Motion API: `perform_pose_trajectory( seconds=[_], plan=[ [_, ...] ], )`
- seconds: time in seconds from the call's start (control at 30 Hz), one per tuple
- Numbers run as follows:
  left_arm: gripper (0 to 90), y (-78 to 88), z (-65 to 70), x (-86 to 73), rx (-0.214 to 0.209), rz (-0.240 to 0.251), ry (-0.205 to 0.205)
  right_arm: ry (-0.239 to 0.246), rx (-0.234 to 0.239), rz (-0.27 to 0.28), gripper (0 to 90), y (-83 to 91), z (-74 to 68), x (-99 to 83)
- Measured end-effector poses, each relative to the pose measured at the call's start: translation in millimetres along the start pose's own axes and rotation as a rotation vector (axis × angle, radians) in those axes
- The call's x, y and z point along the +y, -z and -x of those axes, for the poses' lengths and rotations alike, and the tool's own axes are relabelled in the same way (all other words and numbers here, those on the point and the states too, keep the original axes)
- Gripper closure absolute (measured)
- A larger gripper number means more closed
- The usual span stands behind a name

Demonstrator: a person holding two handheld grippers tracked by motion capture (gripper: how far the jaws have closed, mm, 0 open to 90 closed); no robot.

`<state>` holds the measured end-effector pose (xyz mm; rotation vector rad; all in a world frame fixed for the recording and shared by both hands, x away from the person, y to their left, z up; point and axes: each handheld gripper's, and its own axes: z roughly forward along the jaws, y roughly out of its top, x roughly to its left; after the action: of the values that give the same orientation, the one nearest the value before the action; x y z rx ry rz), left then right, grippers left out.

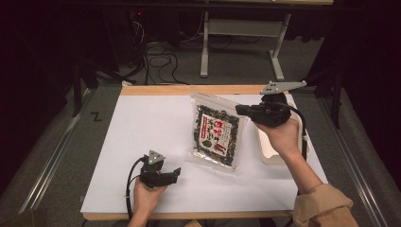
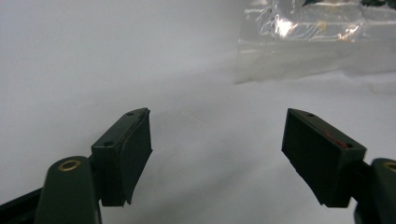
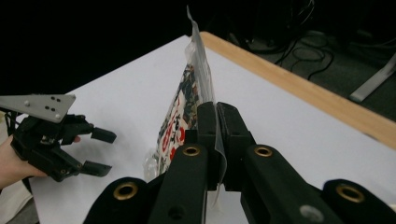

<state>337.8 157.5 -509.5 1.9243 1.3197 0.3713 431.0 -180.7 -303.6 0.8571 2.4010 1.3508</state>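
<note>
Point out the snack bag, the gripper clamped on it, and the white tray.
snack bag (image 1: 216,132), high view, printed label at its middle.
right gripper (image 3: 216,122), right gripper view, jaw tips shut on the bag's clear edge.
white tray (image 1: 267,151), high view, bare left rim.

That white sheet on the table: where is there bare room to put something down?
The white sheet is bare on its whole left half, from the wooden edge down to the left tongs. A bare strip also runs along the near edge. The right side is crowded: the snack bag, held by the right tongs, and a white tray.
</note>
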Motion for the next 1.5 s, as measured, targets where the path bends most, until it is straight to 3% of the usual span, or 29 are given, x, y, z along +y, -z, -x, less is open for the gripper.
perform_pose_trajectory(
  seconds=[0.33,0.47,0.57,0.73,0.97,1.17,1.5],
  plan=[
    [22.4,-1.7,1.8,-0.3,-0.002,-0.019,-0.008,0.055,-0.056,0.004,90.0,16.1,-9.2,20.5],
    [22.1,-0.7,1.6,-0.8,-0.001,-0.017,-0.009,0.050,-0.077,0.008,90.0,20.4,-6.8,24.2],
    [21.7,-1.5,0.9,-0.2,-0.002,-0.015,0.001,0.039,-0.107,0.012,90.0,27.1,-0.1,28.6],
    [21.5,-1.9,3.2,-0.5,-0.002,-0.024,-0.015,0.027,-0.137,0.042,90.0,39.4,8.2,30.9],
    [21.2,-4.0,5.6,1.3,-0.001,-0.026,-0.040,0.017,-0.186,0.044,90.0,54.1,18.8,33.7],
    [21.2,-3.5,6.7,0.5,0.003,-0.031,-0.052,-0.020,-0.234,0.071,90.0,70.8,30.4,33.6],
    [21.1,-3.4,7.3,0.3,-0.001,-0.028,-0.059,-0.034,-0.295,0.098,90.0,93.4,44.5,28.1]
  ],
)
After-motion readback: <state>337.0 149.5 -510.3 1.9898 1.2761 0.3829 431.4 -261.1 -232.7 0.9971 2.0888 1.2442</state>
